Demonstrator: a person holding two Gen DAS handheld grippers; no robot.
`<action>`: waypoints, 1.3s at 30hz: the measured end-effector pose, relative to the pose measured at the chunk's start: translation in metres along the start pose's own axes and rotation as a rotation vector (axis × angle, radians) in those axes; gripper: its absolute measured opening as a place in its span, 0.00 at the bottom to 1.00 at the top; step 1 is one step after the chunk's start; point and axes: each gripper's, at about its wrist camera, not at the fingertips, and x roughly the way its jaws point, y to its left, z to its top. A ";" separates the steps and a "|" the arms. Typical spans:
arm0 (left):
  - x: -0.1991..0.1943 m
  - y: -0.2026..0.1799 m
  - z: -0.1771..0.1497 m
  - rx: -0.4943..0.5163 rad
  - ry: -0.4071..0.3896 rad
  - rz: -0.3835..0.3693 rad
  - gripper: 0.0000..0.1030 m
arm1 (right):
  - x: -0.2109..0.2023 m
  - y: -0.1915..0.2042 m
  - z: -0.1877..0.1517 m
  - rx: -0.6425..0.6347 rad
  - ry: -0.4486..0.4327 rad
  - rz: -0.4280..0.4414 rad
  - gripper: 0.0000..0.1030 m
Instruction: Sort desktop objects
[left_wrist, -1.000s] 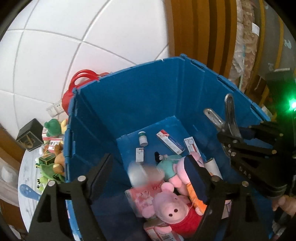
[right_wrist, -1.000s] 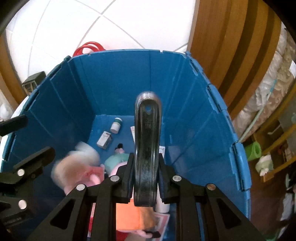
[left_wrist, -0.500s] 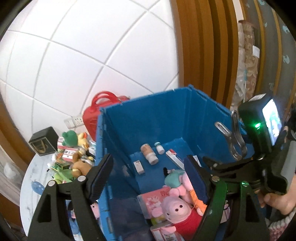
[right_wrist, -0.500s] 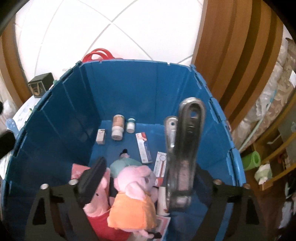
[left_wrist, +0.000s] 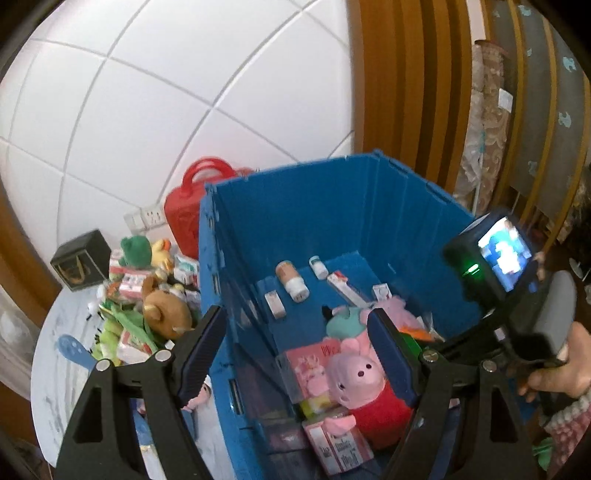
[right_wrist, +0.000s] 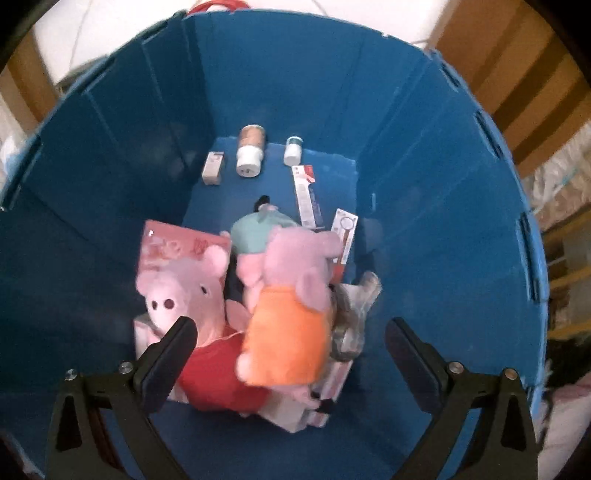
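**Right wrist view: metal clip in among the toys, tongs wide apart**

Looks straight down into the blue crate (right_wrist: 443, 184), deep-walled and evidently serving as the bin for sorted things. From the left wrist view, a pale table (left_wrist: 55, 369) beside it, carrying a heap of soft toys and small boxes (left_wrist: 147, 306), by the look of it not yet sorted.

Inside the crate, a plush pig in red (right_wrist: 192, 295) face up against a plush pig in orange (right_wrist: 288, 332), both piled at the near end, probably straight under the usual release point. Right gripper (right_wrist: 290, 332) above them, jaws just opened wide, nothing between the pads. Metal clip (right_wrist: 351, 321) blurred just beside the orange pig and below those jaws, apparently let go to join the pile.

Left gripper (left_wrist: 295, 325) likewise apart and empty, poised across the crate's near wall, probably bound next for the table heap. Small bottles (right_wrist: 250, 151) flat on the floor at the far end.
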 end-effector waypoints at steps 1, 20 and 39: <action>0.002 -0.001 -0.002 0.000 0.006 0.000 0.76 | -0.002 -0.002 -0.001 0.012 -0.005 0.003 1.00; 0.003 -0.013 -0.015 0.019 0.004 0.010 0.76 | -0.073 0.010 -0.025 0.019 -0.193 -0.065 1.00; -0.049 0.000 -0.044 0.066 -0.080 -0.015 0.76 | -0.138 0.053 -0.074 0.067 -0.311 -0.135 1.00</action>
